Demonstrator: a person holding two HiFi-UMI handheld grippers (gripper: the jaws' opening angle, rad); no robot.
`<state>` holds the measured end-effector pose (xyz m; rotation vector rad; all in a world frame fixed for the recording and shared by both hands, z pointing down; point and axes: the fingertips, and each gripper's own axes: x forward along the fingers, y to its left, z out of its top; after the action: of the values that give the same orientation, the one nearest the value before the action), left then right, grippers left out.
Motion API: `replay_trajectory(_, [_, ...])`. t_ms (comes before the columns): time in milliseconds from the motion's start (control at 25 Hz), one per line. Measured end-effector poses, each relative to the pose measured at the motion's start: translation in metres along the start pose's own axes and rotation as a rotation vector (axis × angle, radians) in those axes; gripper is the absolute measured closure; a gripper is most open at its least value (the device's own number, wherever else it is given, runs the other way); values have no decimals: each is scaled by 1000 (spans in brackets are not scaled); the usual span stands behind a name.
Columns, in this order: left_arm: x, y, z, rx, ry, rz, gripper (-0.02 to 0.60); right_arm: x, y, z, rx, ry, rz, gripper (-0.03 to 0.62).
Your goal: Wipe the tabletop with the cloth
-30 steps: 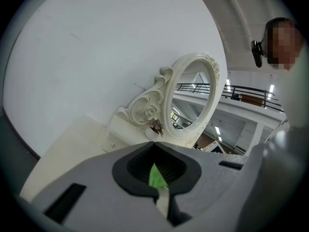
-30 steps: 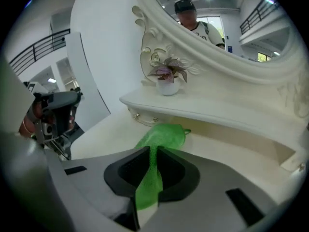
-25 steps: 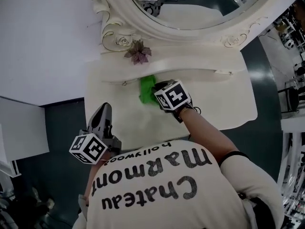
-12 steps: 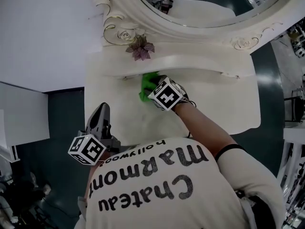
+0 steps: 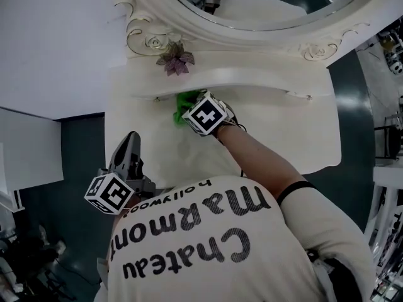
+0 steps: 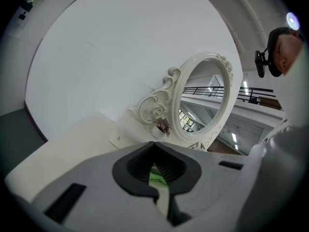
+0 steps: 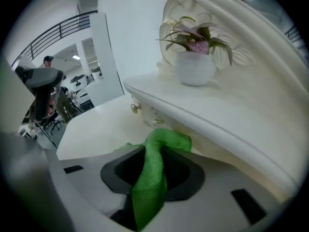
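The green cloth (image 5: 182, 100) lies at the far side of the tabletop (image 5: 283, 137), against the drawer ledge under the potted plant (image 5: 174, 60). My right gripper (image 5: 189, 108) has just been closing its jaws and pinches the cloth. My left gripper (image 5: 130, 142), jaws together and empty, hovers over the near left edge.

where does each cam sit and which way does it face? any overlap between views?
Head view: on the person's head, facing steeply down at the table; shows shirt, right forearm, left gripper, right gripper.
Left gripper view: on the left gripper, facing along its near-shut jaws at the mirror; the person's head shows top right.
Right gripper view: on the right gripper, facing down at the shelf and plant; its jaws have just been closing, cloth between them.
Shared: plant in all three; cloth in head and right gripper views.
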<state>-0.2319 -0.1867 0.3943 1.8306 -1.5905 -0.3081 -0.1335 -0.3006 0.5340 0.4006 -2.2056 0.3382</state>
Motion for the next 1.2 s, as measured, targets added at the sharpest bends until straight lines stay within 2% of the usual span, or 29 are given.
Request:
replay_trajectory(80, [-1,-3,0,10,-1,-1,575,2,1,-1,-44,-8,-4,467])
replay_trajectory(240, [-6,-3,-2,10,-7,12,575,0,-9,-6,42,-41,-15,482])
replay_trajectory(440, [-11,-8,-3,13,-16,14,575,-13,-17,-20,29,-10,-94,484])
replay_trajectory(600, [-12,-15,-7,23,-15,-3,575,-19,-24,-30,55,13,-114,485])
replay_trajectory(1200, [-10,-40,-25,50,27,-51,575,-80,-87,-93,252,-26,-233,485])
